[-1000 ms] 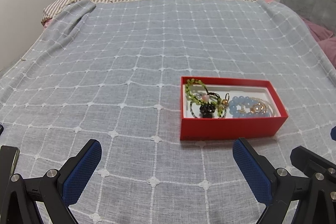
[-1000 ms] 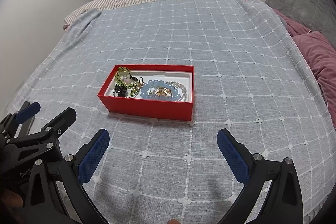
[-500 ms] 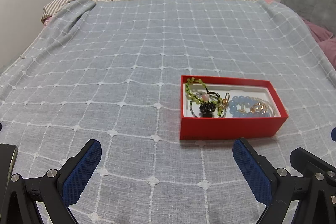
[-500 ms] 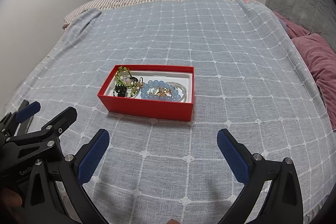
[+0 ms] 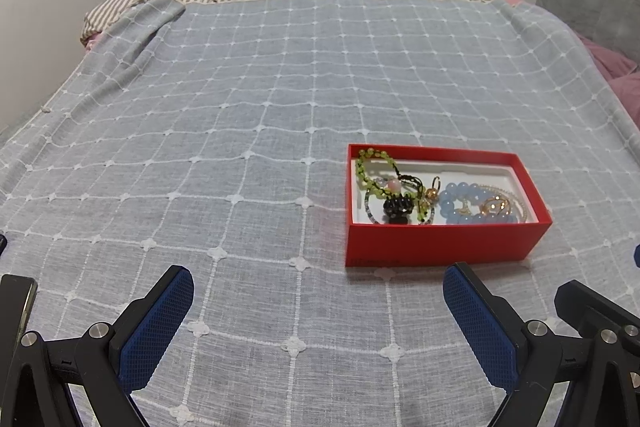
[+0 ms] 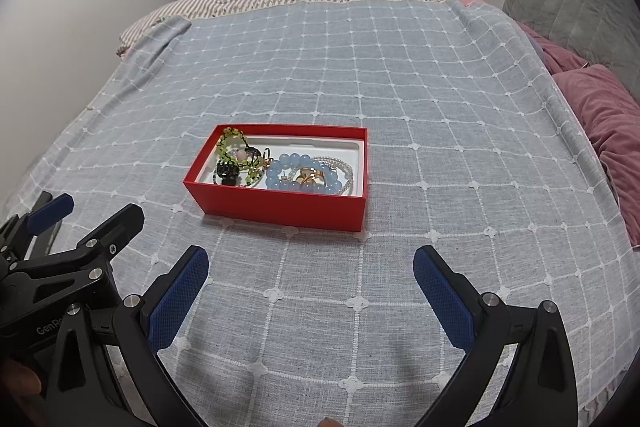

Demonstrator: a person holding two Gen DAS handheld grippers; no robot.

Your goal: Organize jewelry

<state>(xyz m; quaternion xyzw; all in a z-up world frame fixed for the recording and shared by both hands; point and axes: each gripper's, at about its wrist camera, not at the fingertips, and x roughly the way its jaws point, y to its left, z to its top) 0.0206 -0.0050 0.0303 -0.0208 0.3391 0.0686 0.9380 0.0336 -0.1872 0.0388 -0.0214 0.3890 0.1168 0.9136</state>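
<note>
Open red cardboard box (image 5: 442,242) of tangled bead jewelry, on the blue-grey checked bedspread (image 5: 248,115) just ahead of 2 empty, spread-fingered grippers, left gripper (image 5: 318,323) and right gripper (image 6: 310,297): best approached from above, lifting the pale blue bead bracelet (image 6: 298,175) singly to avoid snagging neighbours.

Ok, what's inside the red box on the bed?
The red box has a white lining and holds a green bead bracelet, a blue bead bracelet, a black beaded piece and gold bits. Its near wall hides whatever lies lowest.
</note>
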